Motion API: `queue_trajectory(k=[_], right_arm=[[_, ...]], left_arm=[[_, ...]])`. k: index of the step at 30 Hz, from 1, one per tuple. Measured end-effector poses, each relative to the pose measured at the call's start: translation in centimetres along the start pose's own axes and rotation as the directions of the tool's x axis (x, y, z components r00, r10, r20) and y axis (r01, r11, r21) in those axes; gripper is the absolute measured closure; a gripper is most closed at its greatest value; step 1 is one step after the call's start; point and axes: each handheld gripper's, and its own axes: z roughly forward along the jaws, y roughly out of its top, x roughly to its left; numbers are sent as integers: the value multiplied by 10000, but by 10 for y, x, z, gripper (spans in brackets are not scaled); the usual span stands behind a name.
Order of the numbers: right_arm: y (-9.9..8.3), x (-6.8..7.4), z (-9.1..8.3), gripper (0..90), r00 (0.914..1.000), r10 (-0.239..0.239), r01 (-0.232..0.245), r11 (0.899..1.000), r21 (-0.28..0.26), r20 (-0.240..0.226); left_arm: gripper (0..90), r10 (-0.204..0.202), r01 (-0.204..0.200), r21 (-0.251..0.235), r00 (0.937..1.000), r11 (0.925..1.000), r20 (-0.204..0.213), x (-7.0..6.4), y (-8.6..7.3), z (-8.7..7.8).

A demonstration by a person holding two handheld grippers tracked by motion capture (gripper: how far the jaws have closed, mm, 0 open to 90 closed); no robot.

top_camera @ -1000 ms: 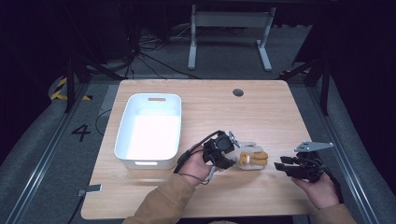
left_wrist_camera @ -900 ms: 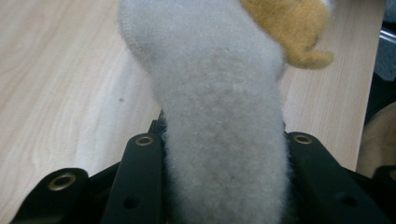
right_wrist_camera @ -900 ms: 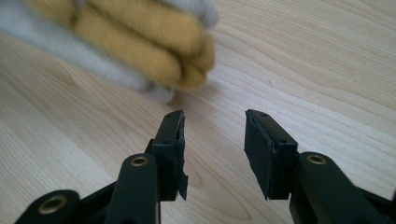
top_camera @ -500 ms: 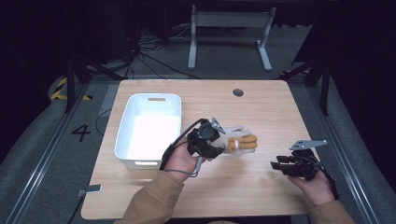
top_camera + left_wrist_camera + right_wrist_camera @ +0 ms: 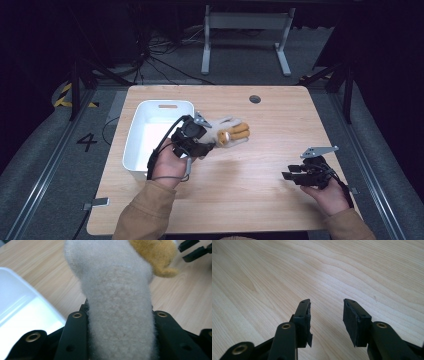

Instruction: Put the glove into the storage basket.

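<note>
Plush toy: beige body with orange-yellow parts at its far end, held off the table just beside the right rim of the white bin, at about 9 o'clock from the table's centre. In the left gripper view the plush toy rises between the two black jaws, its beige fabric pressed against both of them, and the orange part sits at 1 o'clock.

Left gripper: clamped on the toy's near end, jaws pointing toward 2 o'clock in the high view. The left hand grips it from behind, with a tan sleeve below.

White bin: rectangular, open top, a handle slot on its far wall, nothing visible inside.

Right gripper: near the table's right front corner, at about 4 o'clock, well apart from the toy. In the right gripper view its jaws stand moderately parted over bare wood grain, holding nothing.

Floor beyond the table: cables and a grey stand base.
</note>
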Motion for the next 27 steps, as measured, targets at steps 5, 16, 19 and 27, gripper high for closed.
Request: queue_trajectory(k=[5, 16, 19, 27], right_arm=[[6, 2, 6, 576, 9998, -131, 132, 9999, 15, -161], [10, 3, 17, 574, 9995, -261, 266, 9992, 293, -183], [9, 3, 17, 574, 9995, -247, 252, 9992, 295, -183], [4, 3, 17, 573, 9998, -209, 212, 9988, 431, -64]], left_arm=[[644, -517, 510, -192, 9980, 9985, -372, 14, -12, -13], [641, -1497, 1424, -758, 9834, 9869, -1021, 43, -37, -37], [639, -1854, 1761, -840, 9753, 9808, -1204, 52, -43, -43], [635, -2636, 2505, -920, 9471, 9637, -1833, 75, -61, -52]])
